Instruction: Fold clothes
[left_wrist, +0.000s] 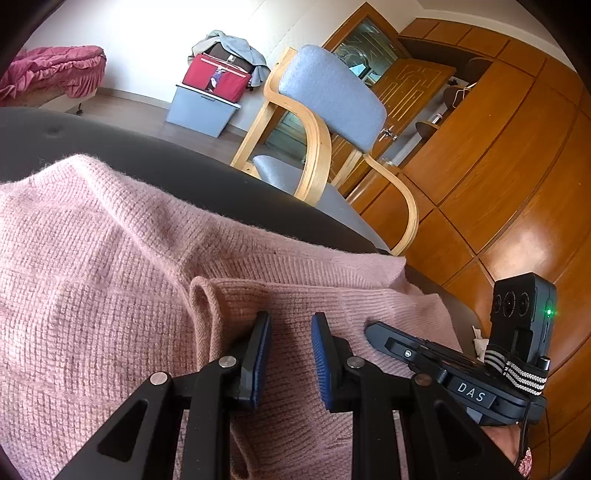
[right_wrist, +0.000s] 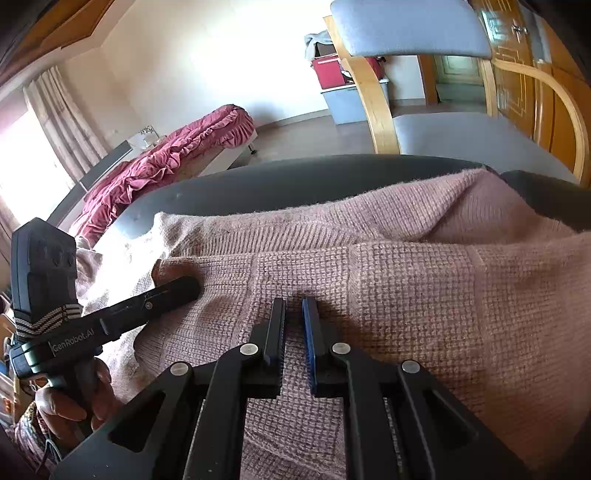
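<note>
Covering most of the dark table (left_wrist: 207, 184) in the lower half of both frames, a pink knitted sweater (left_wrist: 92, 258) is seen lying in loose folds, its ribbed hem doubled over at lower centre of the left wrist view. The left gripper (left_wrist: 290, 326) is held over that ribbed fold with its blue-padded fingers (left_wrist: 321, 354) set moderately apart, nothing being clasped between them. In the right wrist view the right gripper (right_wrist: 293, 314) is pressed down onto the knit at lower centre, its fingers (right_wrist: 309, 332) drawn narrow with only a thin gap; whether cloth is pinched there cannot be told. The left gripper is also seen at the left edge of that frame, gripped by a hand (right_wrist: 70, 402). A grey-cushioned wooden chair (left_wrist: 332, 96) is placed beyond the table, and a red bedspread (right_wrist: 166, 162) is visible at middle left.
</note>
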